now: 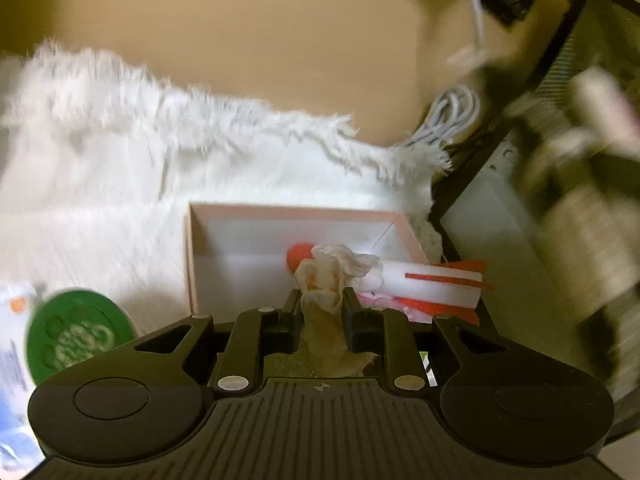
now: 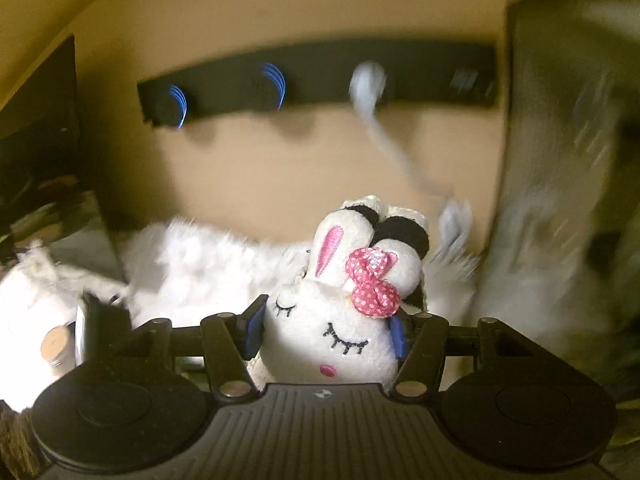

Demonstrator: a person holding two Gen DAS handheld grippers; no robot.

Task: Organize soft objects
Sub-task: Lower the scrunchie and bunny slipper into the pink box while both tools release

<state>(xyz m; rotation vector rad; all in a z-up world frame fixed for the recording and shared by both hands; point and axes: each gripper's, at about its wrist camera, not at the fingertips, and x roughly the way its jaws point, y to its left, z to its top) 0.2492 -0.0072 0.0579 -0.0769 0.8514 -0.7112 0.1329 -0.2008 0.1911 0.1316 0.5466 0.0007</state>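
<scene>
My left gripper (image 1: 320, 300) points downward over an open, shallow rectangular box (image 1: 192, 264) with pale pink rim and smooth white inner walls. A crumpled, cream-coloured soft piece (image 1: 322, 280), thin and wrinkled like tissue or cloth, stands between the narrowly parted jaws; whether the pads press on it I cannot tell. In the box lies a white cylindrical toy rocket (image 1: 432, 284) with a rounded red nose and flat red fins, over something pink. The box rests on a shaggy white rug (image 1: 120, 160) spread over a smooth tan surface (image 1: 260, 40). A round green lid (image 1: 76, 340) sits at lower left; a coiled white cable (image 1: 448, 116) lies beyond the rug.

My right gripper (image 2: 324, 324) clamps a white plush rabbit (image 2: 332, 332) at the head: fleecy fabric, stitched closed eyes, a pink dotted bow, pink-lined ear. A black bar (image 2: 320, 80) with blue rings lies behind.
</scene>
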